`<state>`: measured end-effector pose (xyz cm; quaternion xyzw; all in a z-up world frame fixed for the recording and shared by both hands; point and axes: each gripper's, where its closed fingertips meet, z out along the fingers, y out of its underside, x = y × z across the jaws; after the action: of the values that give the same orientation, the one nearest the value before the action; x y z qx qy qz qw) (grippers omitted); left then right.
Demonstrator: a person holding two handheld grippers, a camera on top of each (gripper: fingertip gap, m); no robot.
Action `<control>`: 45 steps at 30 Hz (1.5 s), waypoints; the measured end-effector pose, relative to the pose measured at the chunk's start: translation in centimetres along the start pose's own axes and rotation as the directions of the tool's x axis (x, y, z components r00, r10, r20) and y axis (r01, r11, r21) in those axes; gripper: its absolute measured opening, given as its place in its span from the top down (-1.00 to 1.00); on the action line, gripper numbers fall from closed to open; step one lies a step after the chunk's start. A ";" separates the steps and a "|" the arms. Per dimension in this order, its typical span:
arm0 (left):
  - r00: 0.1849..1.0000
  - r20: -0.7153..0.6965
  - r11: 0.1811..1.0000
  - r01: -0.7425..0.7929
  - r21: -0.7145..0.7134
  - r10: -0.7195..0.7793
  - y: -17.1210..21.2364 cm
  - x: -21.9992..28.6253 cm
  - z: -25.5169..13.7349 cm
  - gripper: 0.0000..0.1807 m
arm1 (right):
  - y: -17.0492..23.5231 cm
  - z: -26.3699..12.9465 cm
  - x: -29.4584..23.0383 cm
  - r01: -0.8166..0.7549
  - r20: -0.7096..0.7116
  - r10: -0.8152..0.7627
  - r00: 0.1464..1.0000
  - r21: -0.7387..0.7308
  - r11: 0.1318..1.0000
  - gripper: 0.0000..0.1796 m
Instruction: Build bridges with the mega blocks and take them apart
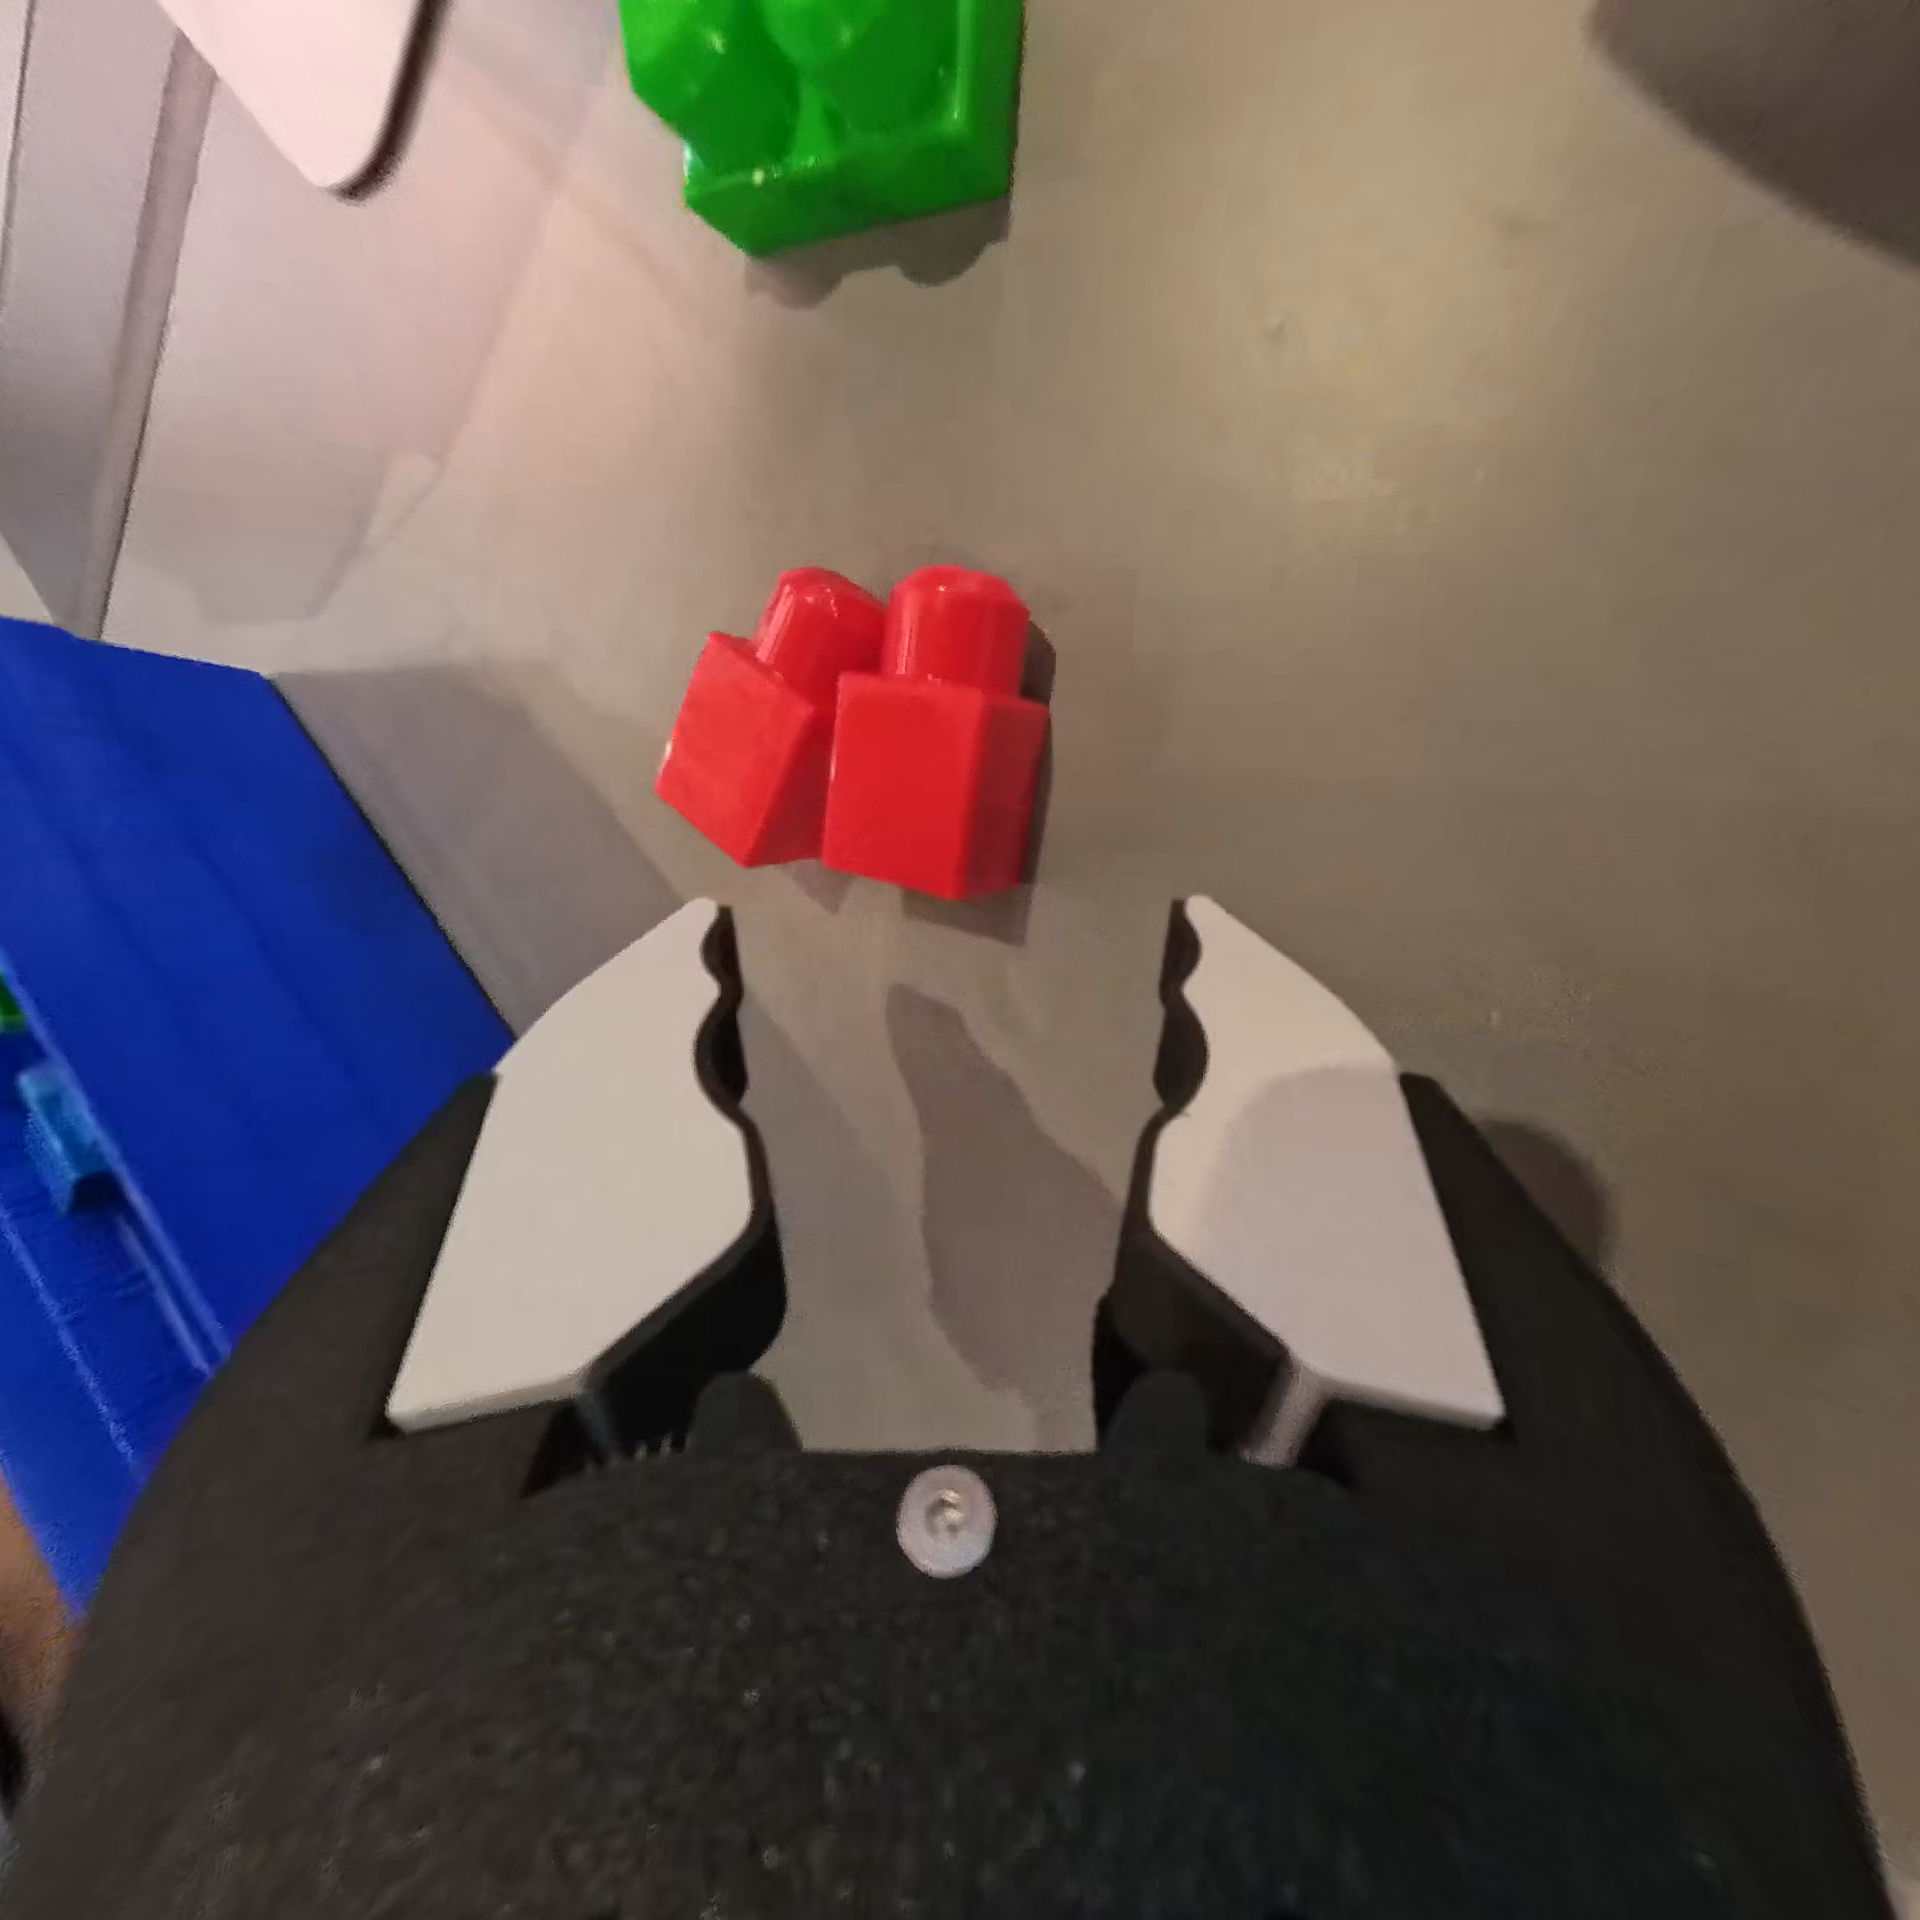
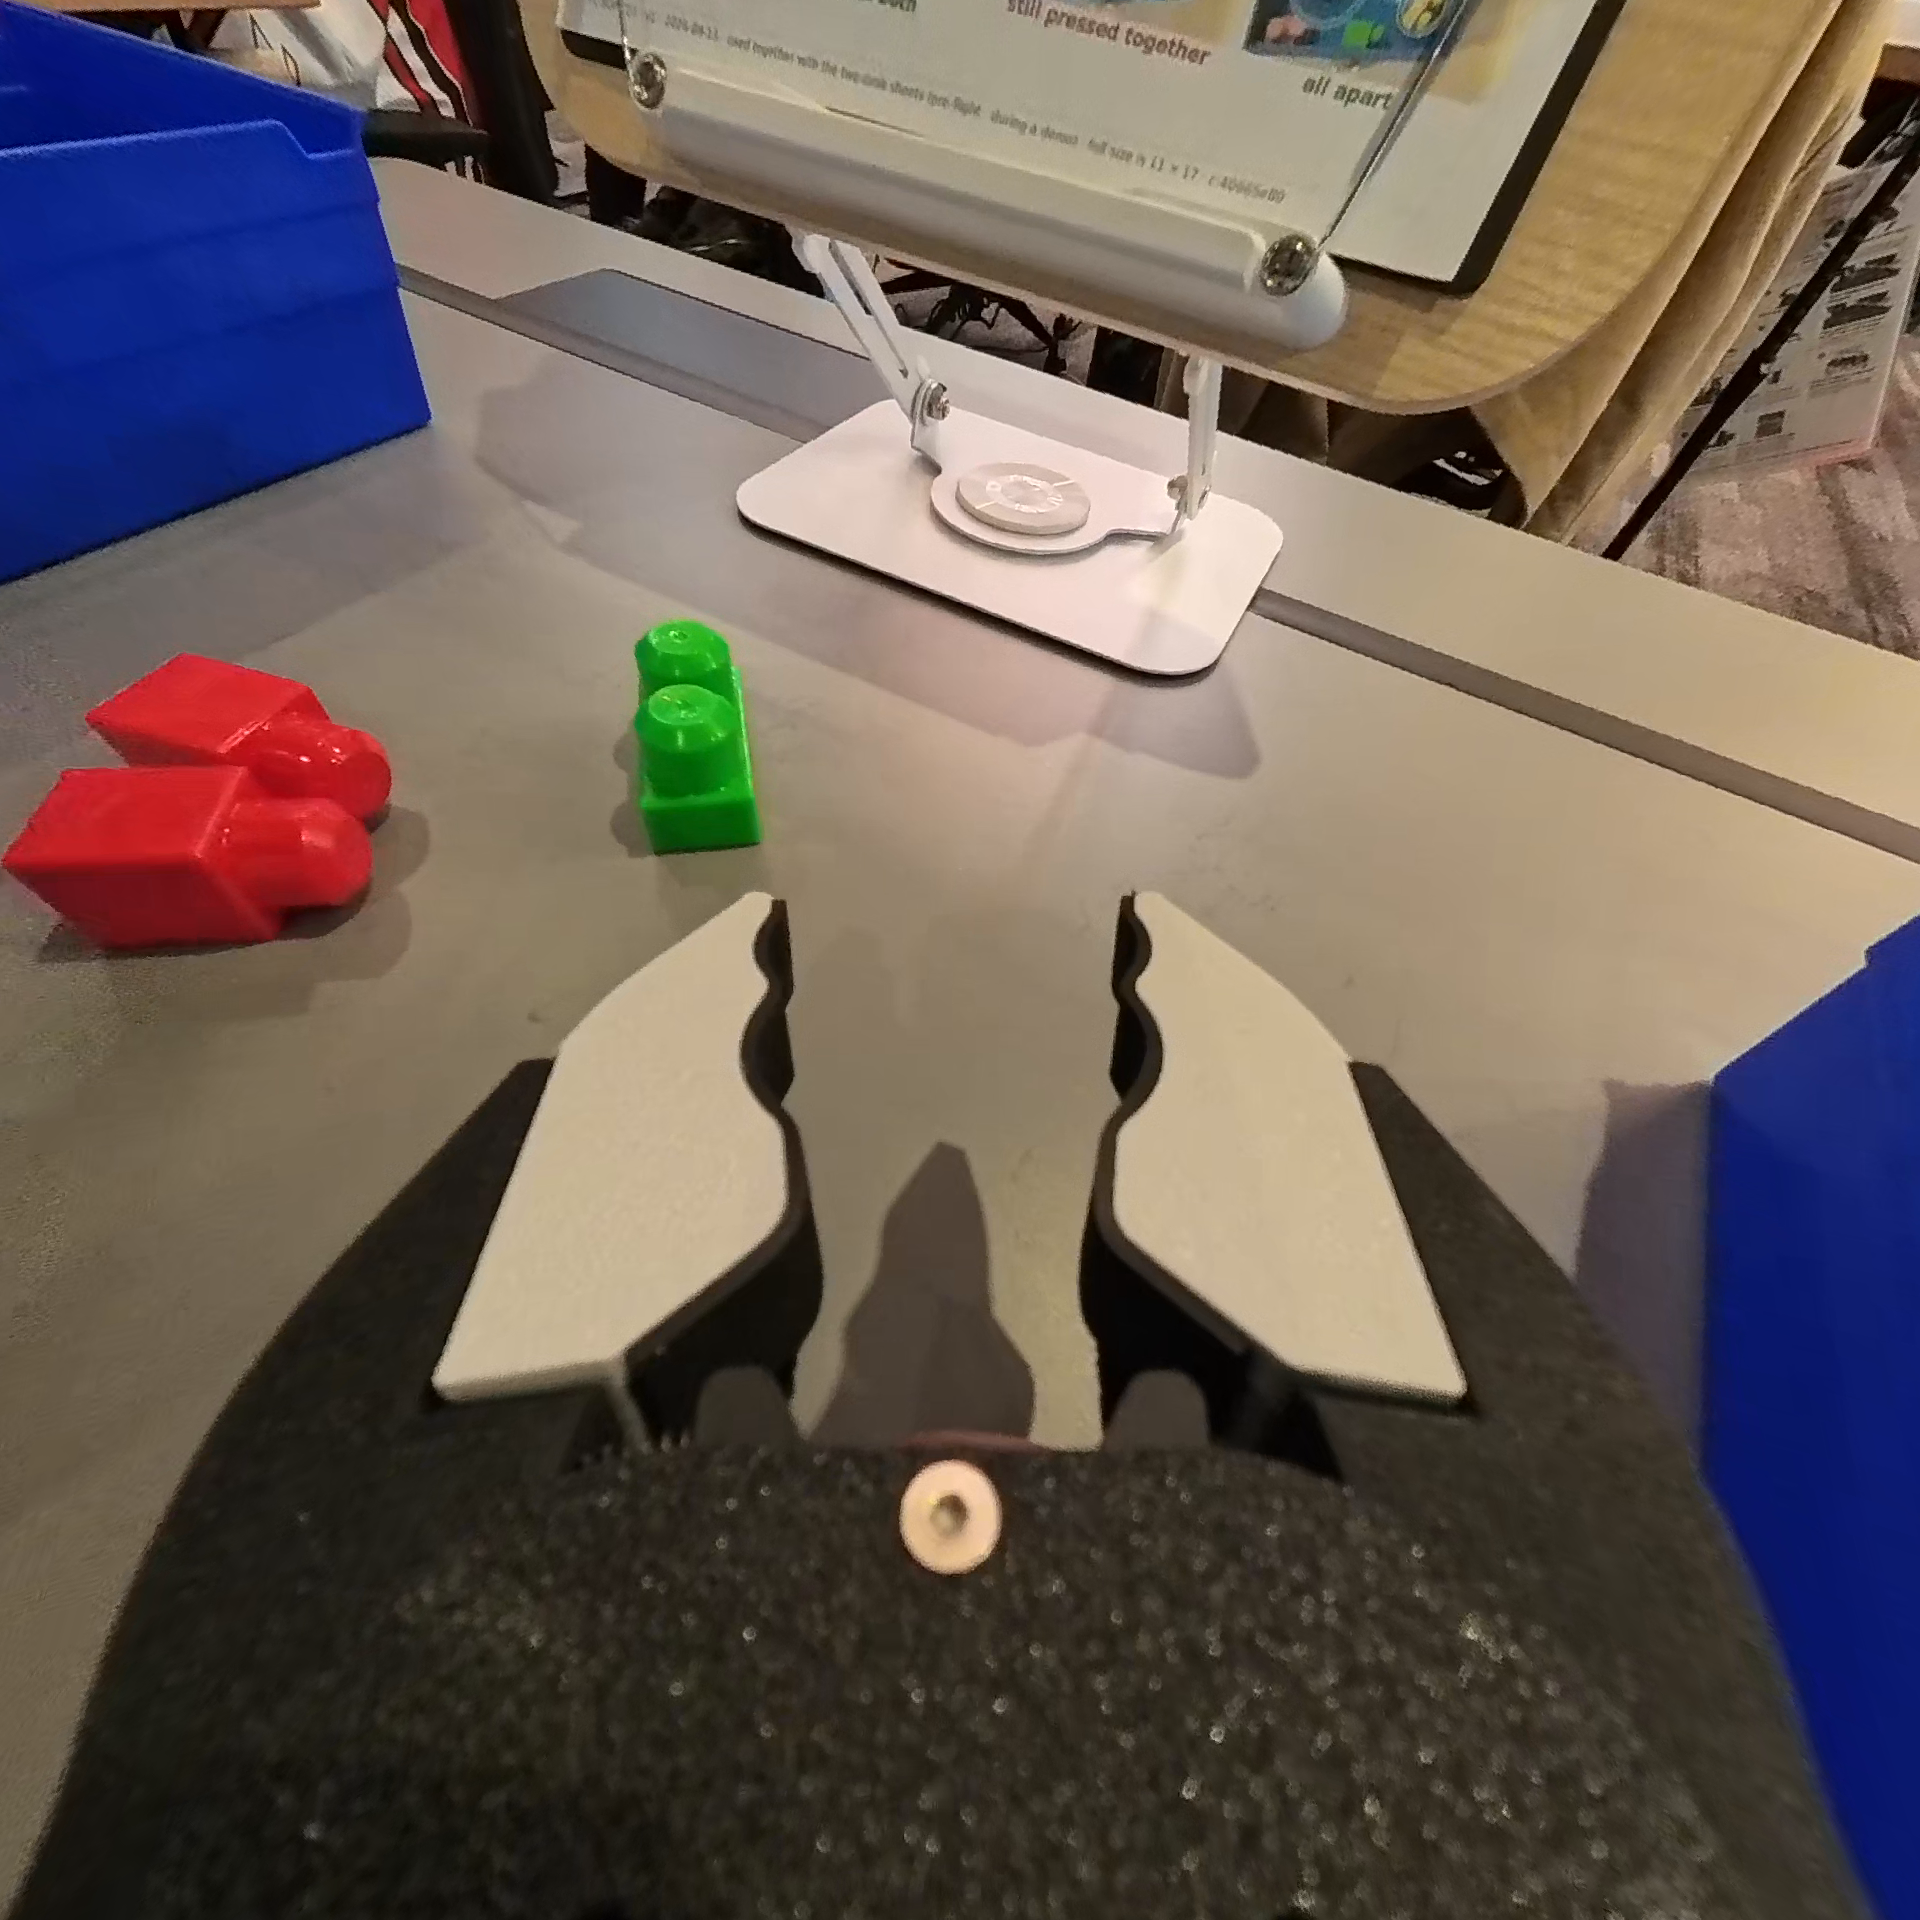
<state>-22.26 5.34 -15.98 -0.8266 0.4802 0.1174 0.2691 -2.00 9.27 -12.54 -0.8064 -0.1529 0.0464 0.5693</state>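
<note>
- Red plastic, two single-stud blocks lying on their sides on the grey table, touching each other, studs pointing away from the left gripper.
- Left gripper: jaws released, nothing between them. The red pair sits just ahead of the fingertips, on the centre line or a shade left of it.
- Seen from the left wrist, each red block's long axis, body to stud, runs roughly along the line of the fingers; the two blocks lie side by side across the gap, slightly splayed.
- Green two-stud block stands upright, studs up, farther on from the red pair in the left wrist view. From the right wrist it is ahead and a little left of the right gripper, long axis pointing away from it.
- Right gripper: jaws spread, empty, low over bare table.
- Nearness: left gripper is clearly closer to the red blocks; right gripper closer to the green one.
- Blue bin at the far left of the table; a second blue bin corner close on the right. White stand base beyond the green block.
- Judgement: no bridge stands; all three blocks are loose. The likely next pick is a red block by the left gripper, which would need to take one without dragging its neighbour.
</note>
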 end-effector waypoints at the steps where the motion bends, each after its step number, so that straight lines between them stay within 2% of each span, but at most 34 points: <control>1: 1.000 -0.004 0.999 -0.019 0.038 0.019 0.1 -0.3 -0.7 0.09 | 0.0 0.0 0.0 -0.003 0.001 0.003 1.000 0.001 1.000 0.34; 5: 0.996 -0.031 0.981 -0.079 0.179 0.086 0.2 -2.7 -2.3 0.07 | 0.0 0.1 -0.2 0.000 0.005 0.000 1.000 -0.002 1.000 0.34; 9: 0.963 -0.260 0.992 -0.037 0.119 0.067 0.7 -3.7 -0.5 -0.16 | 0.1 0.3 -0.3 0.014 0.004 -0.014 1.000 -0.010 1.000 0.34; 11: 0.922 -0.386 0.997 0.000 0.078 0.031 0.4 -3.1 0.6 -0.19 | 0.1 0.3 -0.4 0.014 0.005 -0.014 1.000 -0.014 1.000 0.34; 12: 0.916 -0.401 0.998 0.014 0.066 0.014 0.0 -3.2 1.2 -0.21 | 0.1 0.4 -0.4 0.014 0.004 -0.014 1.000 -0.014 1.000 0.34; 15: 0.933 -0.359 0.999 0.018 0.045 -0.001 -0.8 -3.8 2.7 -0.21 | 0.2 0.3 -0.3 0.017 0.001 -0.017 1.000 -0.018 1.000 0.34; 20: 0.918 -0.396 1.000 0.021 0.023 -0.011 -1.1 -2.3 4.1 -0.25 | 0.3 0.1 -0.1 0.008 0.003 -0.008 1.000 -0.013 1.000 0.34; 32: 0.881 -0.473 1.000 0.012 -0.011 -0.016 -0.8 -0.1 4.6 -0.19 | 0.3 0.2 -0.1 0.006 0.004 -0.006 1.000 -0.016 1.000 0.34; 37: 0.903 -0.429 1.000 0.006 -0.023 -0.015 -0.5 -0.7 5.3 -0.18 | 0.2 0.2 -0.2 0.010 0.007 -0.010 1.000 -0.016 1.000 0.34; 43: 0.906 -0.423 1.000 0.004 -0.017 -0.011 -0.7 -1.2 5.2 -0.09 | 0.3 0.2 -0.2 0.008 0.007 -0.008 1.000 -0.017 1.000 0.34; 45: 0.898 -0.439 1.000 -0.005 -0.026 -0.007 -0.5 -1.0 5.2 0.04 | 0.3 0.2 -0.1 0.007 0.007 -0.007 1.000 -0.018 1.000 0.34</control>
<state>-21.98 9.17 -19.71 -0.8354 0.5266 -0.0656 0.1431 -2.12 9.30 -12.86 -0.8108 -0.1579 0.0458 0.5618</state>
